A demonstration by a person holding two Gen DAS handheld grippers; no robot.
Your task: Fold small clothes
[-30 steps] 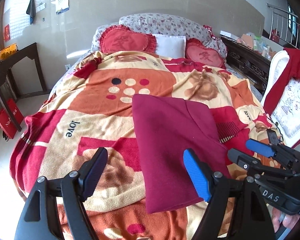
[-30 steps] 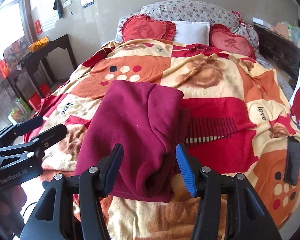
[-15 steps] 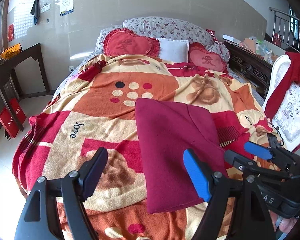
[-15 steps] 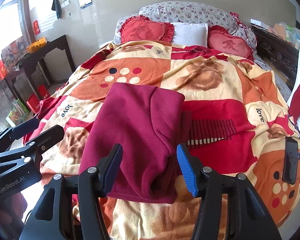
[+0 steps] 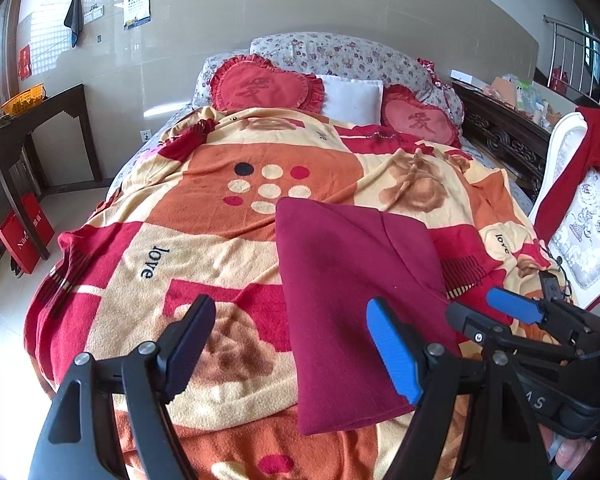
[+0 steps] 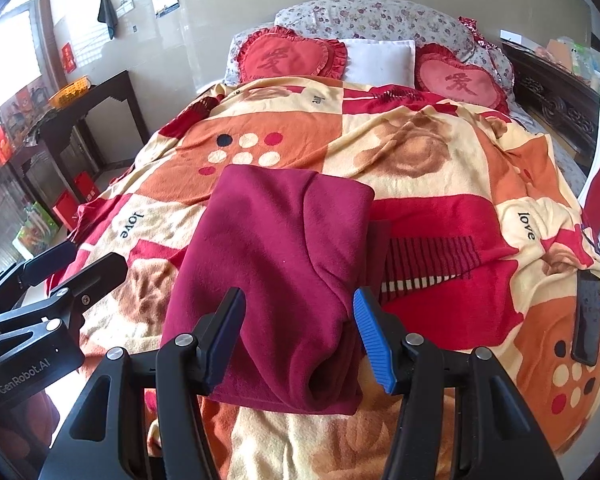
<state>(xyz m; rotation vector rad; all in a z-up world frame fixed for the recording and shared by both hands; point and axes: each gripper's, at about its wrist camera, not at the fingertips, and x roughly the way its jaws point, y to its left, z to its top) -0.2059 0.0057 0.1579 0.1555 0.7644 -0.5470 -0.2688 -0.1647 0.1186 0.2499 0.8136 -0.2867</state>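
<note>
Maroon fleece garment point(image 6: 276, 264), folded lengthwise, lying flat on blanket, near bed's foot, right flap overlapping

Folded maroon garment point(image 5: 352, 280) lies on blanket point(image 5: 204, 248); left tongs point(image 5: 290, 344) spread.

Garment point(image 6: 276, 264) matt maroon fleece; blanket point(image 6: 440, 160) fuzzy plush; tools point(image 6: 298, 334) point(image 5: 290, 346) matt black plastic, ribbed blue pads point(image 6: 370, 336).

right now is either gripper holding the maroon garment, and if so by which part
Nothing is held. The left gripper and right gripper are both open, and the folded maroon garment lies free on the blanket.
</note>
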